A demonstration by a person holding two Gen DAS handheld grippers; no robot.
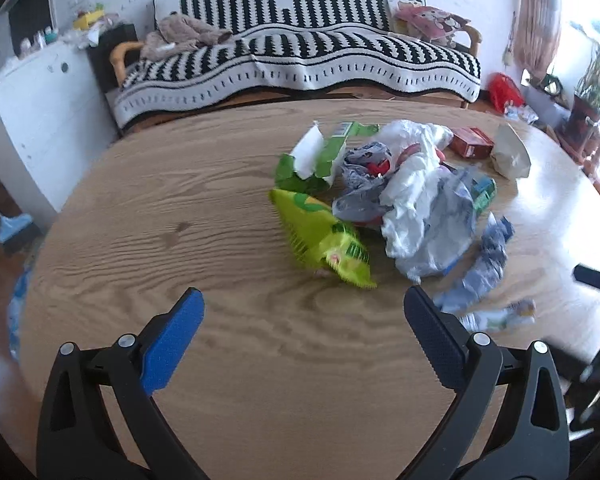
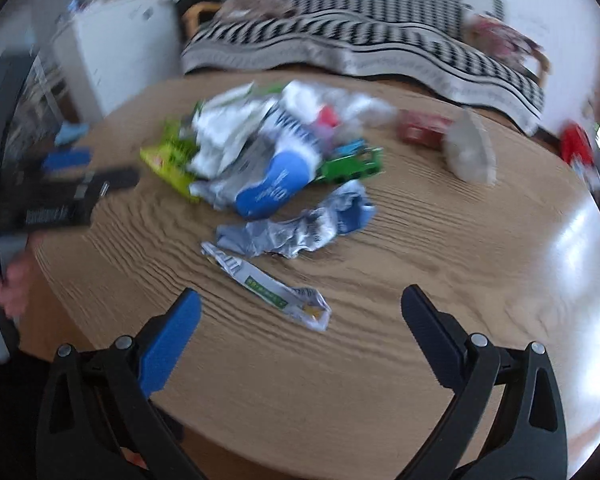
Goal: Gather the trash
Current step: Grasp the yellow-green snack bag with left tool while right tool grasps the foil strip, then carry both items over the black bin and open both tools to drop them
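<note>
Plastic heap [image 1: 416,200]: mid table [image 1: 180,240], light, crinkly, slippery; pinch a bunched fold.
Green bag [image 1: 324,240]: touching heap's left edge.
Flat wrapper [image 2: 268,288]: nearest right hand-held gripper [image 2: 300,312], thin, take one end.
Left hand-held gripper [image 1: 304,316]: spread, empty; right likewise.

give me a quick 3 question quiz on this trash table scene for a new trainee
1. True or false: the left tongs are shut on a wrapper.
2. Which piece lies nearest the right tongs? A) red box B) flat white and green wrapper C) yellow-green snack bag
3. Fill in: the trash lies on a wooden ____.

Key: 1 false, both tongs are open and hold nothing. 2 B. 3 table.
</note>
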